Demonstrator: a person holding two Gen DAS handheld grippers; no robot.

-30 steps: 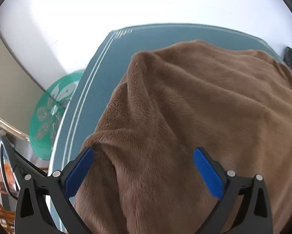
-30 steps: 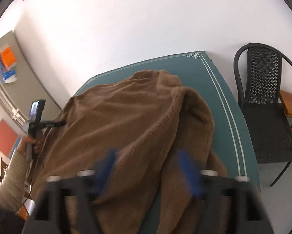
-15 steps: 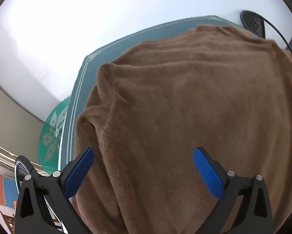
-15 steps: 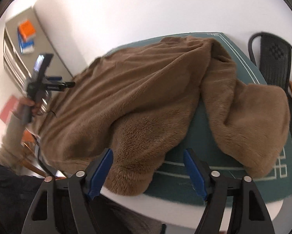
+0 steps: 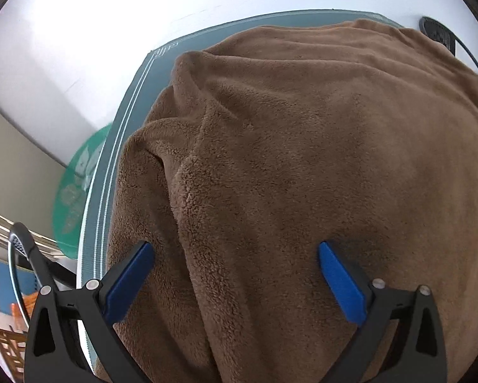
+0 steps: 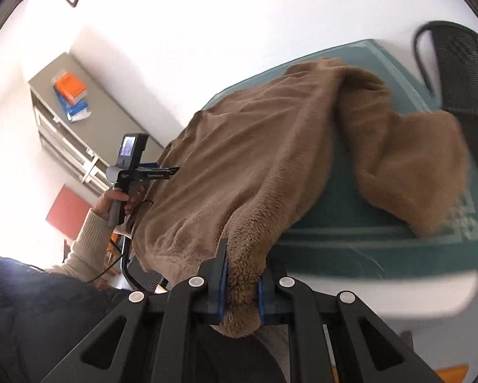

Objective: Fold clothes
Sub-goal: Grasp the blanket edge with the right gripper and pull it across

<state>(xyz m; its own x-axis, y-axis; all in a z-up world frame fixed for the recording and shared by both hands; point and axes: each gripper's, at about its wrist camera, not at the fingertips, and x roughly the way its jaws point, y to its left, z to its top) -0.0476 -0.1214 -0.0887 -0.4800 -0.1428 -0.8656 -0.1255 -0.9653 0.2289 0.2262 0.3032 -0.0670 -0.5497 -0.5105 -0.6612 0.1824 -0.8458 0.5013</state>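
**A:** One garment is all there is to fold: a brown fleece garment [image 6: 254, 166], thick and plush with a short fuzzy pile. It lies spread over most of the table [image 6: 366, 242]. One part, a sleeve by the look of it, is flopped toward the table's right edge, and its near hem hangs over the near edge.

**B:** Which step would you say we're at?

**A:** The first pick-up, I'd judge. The right gripper [image 6: 240, 290] has just been closing and now pinches a bunched wad of the hem at the near edge, with fleece bulging out between the blue pads. The left gripper [image 5: 235, 274] has its jaws spread wide above the cloth near the table's left edge and holds nothing.

**B:** So what does the next move call for?

**A:** Probably the left one has to come down and bite the hem on its own side. Then both can lift and carry that edge across toward the far edge. The fabric is bulky and soft, so it will likely sag and crease rather than fold crisply.

**B:** And underneath?

**A:** A teal tablecloth [image 5: 127, 121] with pale border stripes and a key pattern at its corners. A black woven chair [image 6: 455, 73] stands beyond the far right corner.
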